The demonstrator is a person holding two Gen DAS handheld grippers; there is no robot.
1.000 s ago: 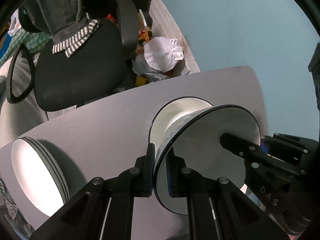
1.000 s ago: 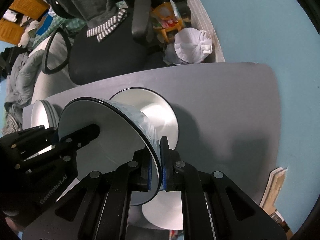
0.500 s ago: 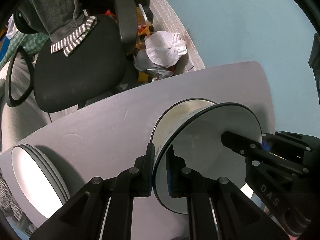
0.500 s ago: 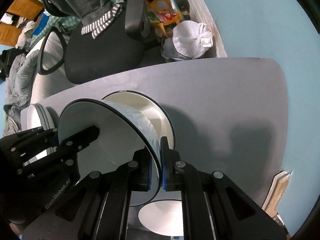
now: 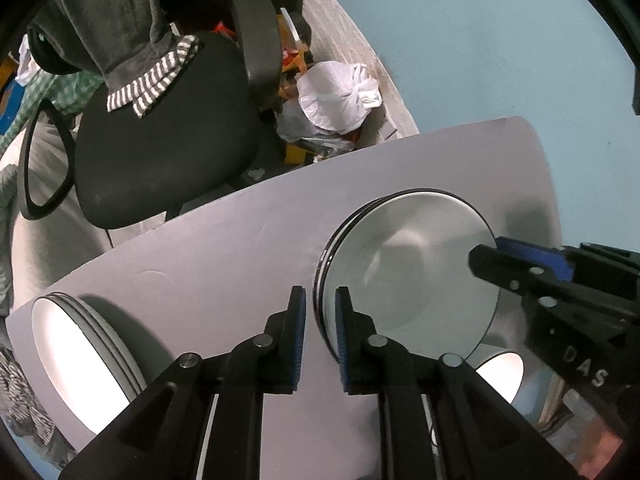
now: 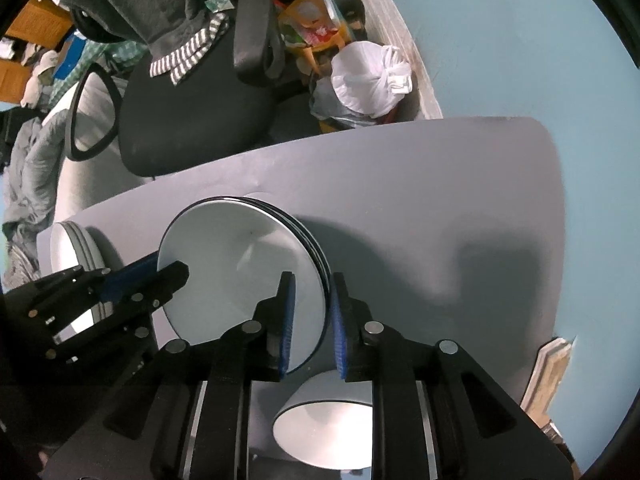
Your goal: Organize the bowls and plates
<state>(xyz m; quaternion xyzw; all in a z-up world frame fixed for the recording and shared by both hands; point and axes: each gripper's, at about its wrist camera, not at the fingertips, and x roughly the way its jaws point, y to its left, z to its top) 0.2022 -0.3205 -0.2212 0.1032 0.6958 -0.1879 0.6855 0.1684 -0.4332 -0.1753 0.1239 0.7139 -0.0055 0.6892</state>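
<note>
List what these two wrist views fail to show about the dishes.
- Nested bowls: left wrist view shows only stacked rims, so their count is unclear.
- Small bowl: in the right wrist view the right tool hides its far rim.
- Plate stack: cut off by the table edge in the left wrist view.

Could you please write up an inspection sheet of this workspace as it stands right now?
Surface: grey table top, bare around the crockery.
Job's things: white black-rimmed bowl nested on others; stack of white plates at the left edge; small white bowl nearest the camera.
Clutter: nothing seen on the table.
Grippers: left gripper and right gripper straddle the nested bowl's rim on opposite sides; jaws just opened, pads clear.
Cables: nothing seen.
Surroundings: black office chair, tied white plastic bag, blue wall.
</note>
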